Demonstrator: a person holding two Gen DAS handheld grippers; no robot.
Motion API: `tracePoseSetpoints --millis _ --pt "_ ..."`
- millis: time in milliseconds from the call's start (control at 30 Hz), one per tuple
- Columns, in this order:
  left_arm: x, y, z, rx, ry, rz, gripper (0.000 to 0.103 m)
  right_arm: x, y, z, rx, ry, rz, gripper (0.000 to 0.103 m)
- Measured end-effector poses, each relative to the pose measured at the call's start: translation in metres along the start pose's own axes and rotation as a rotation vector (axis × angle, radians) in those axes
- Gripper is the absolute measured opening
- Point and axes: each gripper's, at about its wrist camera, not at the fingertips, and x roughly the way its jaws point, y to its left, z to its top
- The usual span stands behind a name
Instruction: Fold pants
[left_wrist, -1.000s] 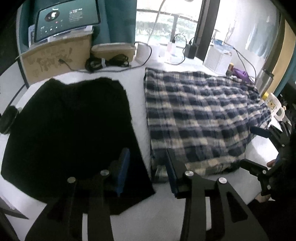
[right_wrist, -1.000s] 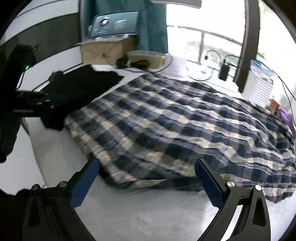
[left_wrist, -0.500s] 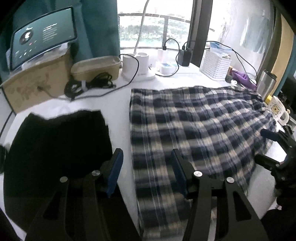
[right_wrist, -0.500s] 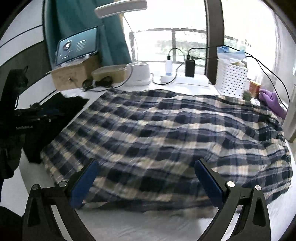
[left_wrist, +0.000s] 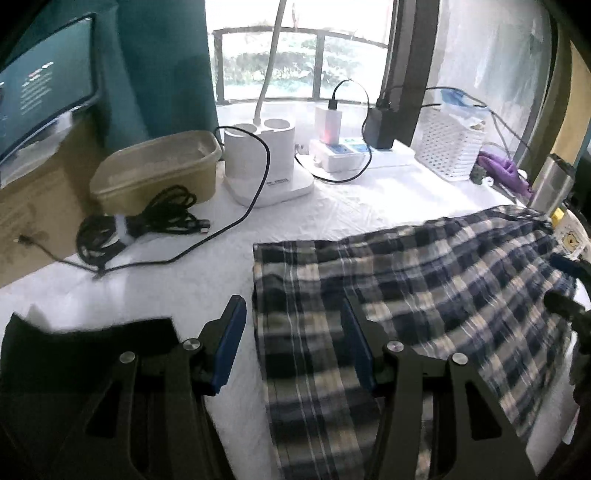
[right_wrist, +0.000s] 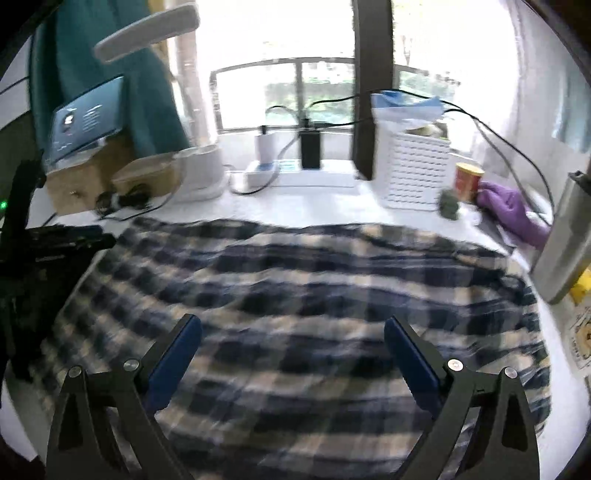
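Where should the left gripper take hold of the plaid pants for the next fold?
Probably the far left corner of the plaid pants, coming from the left over bare tablecloth. That edge lies straight and flat, and the open left gripper already straddles it.

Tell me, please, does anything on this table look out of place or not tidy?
Nothing looks spilled or damaged. The plaid pants lie flat, only rumpled at their right end. A black cable trails loose across the white table cover, and a purple glove lies beside the white basket.
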Motion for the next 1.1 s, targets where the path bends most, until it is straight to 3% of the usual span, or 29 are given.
tracePoseSetpoints --millis 100,233,267,300,367,400,433,533,733,933,1100 --pt "0.014 0.001 0.006 0.014 0.019 0.002 0.053 0.008 -0.013 0.005 0.032 -0.004 -0.026 0.099" --pt "0.028 0.003 0.012 0.037 0.033 -0.006 0.052 0.023 -0.029 0.010 0.075 0.044 0.010 0.099" --pt "0.030 0.002 0.013 0.045 0.031 -0.007 0.041 0.026 -0.033 0.012 0.088 0.057 0.023 0.099" --pt "0.033 0.001 0.014 0.059 0.033 0.003 0.018 0.028 -0.037 0.014 0.099 0.063 0.016 0.099" --pt "0.038 -0.002 0.018 0.090 0.044 0.020 0.012 0.032 -0.040 0.017 0.102 0.073 0.001 0.098" --pt "0.040 -0.002 0.019 0.099 0.039 0.021 0.006 0.033 -0.043 0.019 0.105 0.069 0.005 0.090" --pt "0.041 -0.003 0.020 0.106 0.039 0.028 0.005 0.036 -0.044 0.020 0.109 0.072 0.006 0.083" --pt "0.043 -0.001 0.024 0.105 0.027 0.056 0.004 0.050 -0.050 0.025 0.132 0.109 -0.015 0.080" --pt "0.055 0.015 0.018 0.065 0.044 0.128 0.003 0.078 -0.067 0.024 0.208 0.199 -0.085 0.079" --pt "0.051 0.023 0.015 0.044 0.047 0.191 0.003 0.079 -0.068 0.026 0.211 0.210 -0.111 0.080" --pt "0.025 0.037 0.015 -0.041 0.011 0.158 0.003 0.075 -0.069 0.027 0.208 0.209 -0.143 0.080"
